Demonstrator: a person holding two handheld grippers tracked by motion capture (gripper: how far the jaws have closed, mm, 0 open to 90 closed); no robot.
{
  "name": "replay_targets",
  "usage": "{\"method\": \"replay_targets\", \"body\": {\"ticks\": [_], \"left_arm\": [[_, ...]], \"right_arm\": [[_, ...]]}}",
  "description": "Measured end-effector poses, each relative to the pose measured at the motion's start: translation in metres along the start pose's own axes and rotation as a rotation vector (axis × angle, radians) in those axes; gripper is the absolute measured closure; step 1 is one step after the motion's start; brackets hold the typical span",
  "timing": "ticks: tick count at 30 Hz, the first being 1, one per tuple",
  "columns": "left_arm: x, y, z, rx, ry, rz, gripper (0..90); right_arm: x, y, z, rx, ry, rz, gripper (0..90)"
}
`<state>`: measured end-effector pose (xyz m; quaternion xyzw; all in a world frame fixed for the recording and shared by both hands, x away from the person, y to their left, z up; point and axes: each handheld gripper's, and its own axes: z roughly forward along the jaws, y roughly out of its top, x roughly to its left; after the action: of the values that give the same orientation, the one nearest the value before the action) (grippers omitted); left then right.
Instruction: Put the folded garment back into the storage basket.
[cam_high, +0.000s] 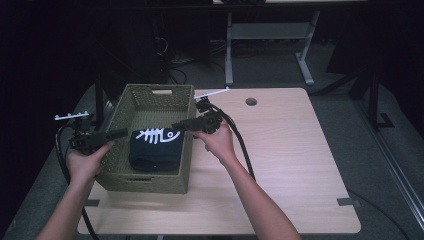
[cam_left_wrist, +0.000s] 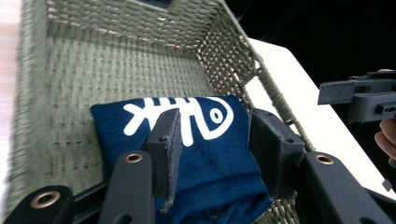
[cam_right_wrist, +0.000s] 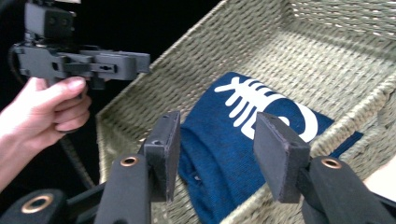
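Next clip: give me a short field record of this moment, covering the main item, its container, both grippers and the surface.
item: folded dark blue cloth with a white fish-skeleton print, lying flat
container: olive-green woven basket with cut-out handles; the cloth sits at its near end
left gripper: jaws open, nothing between the pads, above the basket's left rim
right gripper: jaws open, nothing held, above the basket's right rim
contact: neither gripper touches the cloth
surface: light wooden table with a round cable hole

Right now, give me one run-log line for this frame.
shirt: folded in basket | left tool: open, empty | right tool: open, empty
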<state>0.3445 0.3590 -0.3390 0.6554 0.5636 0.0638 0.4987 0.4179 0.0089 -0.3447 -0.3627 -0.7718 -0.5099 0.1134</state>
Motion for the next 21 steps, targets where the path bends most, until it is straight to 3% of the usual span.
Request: {"method": "replay_targets", "body": {"ticks": [6, 10, 21], "left_arm": [[-0.019, -0.004, 0.014, 0.017, -0.026, 0.019, 47.2], [-0.027, -0.004, 0.021, 0.021, -0.044, 0.023, 42.3], [-0.044, -0.001, 0.034, 0.029, -0.095, 0.025, 33.0]], "right_arm": [[-0.005, -0.009, -0.019, -0.015, 0.039, -0.009, 47.1], [-0.010, -0.015, -0.032, -0.023, 0.051, 0.013, 45.3], [-0.026, -0.024, -0.063, -0.057, 0.050, 0.026, 39.9]]}}
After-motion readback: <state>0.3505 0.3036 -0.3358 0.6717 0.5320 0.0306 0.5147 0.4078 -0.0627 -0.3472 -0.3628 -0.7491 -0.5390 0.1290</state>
